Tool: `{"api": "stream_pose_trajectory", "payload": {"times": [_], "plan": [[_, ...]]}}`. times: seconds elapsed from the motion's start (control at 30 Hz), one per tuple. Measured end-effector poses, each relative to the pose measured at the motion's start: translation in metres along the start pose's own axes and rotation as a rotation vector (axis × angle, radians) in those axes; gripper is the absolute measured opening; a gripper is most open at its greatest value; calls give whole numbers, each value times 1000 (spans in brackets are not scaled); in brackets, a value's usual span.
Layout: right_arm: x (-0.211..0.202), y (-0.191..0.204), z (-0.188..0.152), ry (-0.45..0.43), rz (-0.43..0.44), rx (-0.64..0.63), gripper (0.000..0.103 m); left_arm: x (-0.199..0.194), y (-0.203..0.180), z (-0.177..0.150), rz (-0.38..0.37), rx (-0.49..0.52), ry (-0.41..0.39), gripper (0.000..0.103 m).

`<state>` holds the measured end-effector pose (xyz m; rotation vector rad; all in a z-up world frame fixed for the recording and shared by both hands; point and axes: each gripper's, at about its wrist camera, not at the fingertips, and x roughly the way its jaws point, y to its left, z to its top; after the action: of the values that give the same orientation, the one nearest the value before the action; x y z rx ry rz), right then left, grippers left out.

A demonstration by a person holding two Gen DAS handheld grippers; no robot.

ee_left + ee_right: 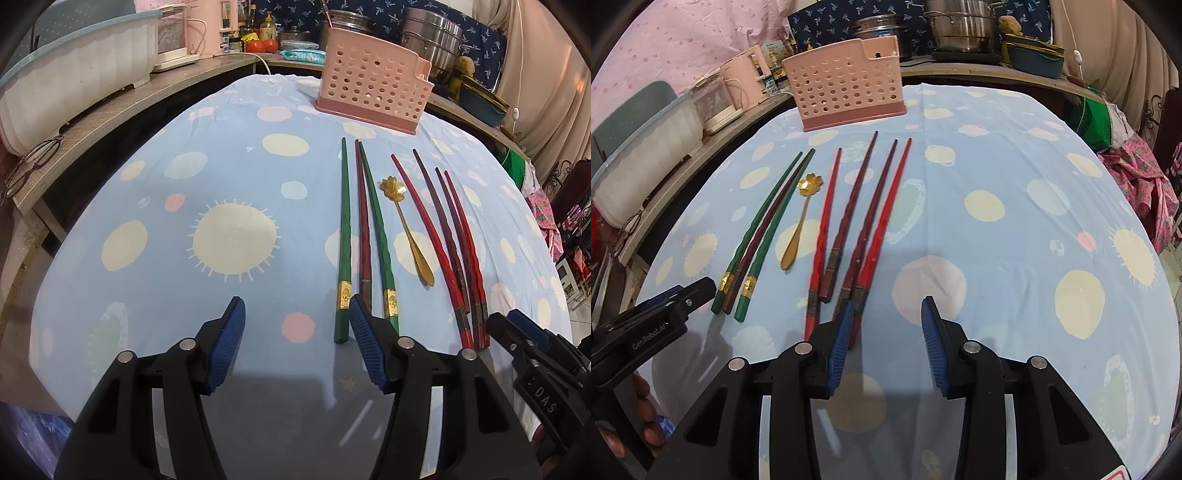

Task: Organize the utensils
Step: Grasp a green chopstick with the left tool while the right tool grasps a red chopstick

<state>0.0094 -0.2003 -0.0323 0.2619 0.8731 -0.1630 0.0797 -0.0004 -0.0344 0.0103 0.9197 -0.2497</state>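
Two hand-held tools poised at the near edge of a tabletop set with utensils.

Nearest, the left tool [295, 325] has its blue-padded jaws apart, with nothing between them, its right pad just beside the butt ends of two green chopsticks [343, 236] and one dark red chopstick [362, 221] between them. The right tool [886, 325], jaws likewise apart and gripping nothing, has its left pad at the butt ends of four red and maroon chopsticks [864, 229]. Between the two groups lies a gold flower-bowled spoon [801, 218]. All rest on the pale blue spotted tablecloth [1015, 177], pointing toward the far edge, where the pink perforated plastic utensil holder [846, 88] stands upright.
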Motion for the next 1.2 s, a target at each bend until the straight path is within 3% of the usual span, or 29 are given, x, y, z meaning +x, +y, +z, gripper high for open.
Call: {"api": "stream_pose_trajectory", "payload": {"times": [0.6,0.87,1.0,1.2], "plan": [[4,-3,-3,3,-14,-9,25,7,-6,-4,8,15,-4,54],[3,-7,-4,3,-10,1,10,8,-8,-3,0,27,-21,32],[3,-7,-4,3,-8,0,8,8,-11,-3,-20,39,-21,10],[0,-10,-5,4,6,5,7,4,-10,-2,-47,27,-7,8]]}}
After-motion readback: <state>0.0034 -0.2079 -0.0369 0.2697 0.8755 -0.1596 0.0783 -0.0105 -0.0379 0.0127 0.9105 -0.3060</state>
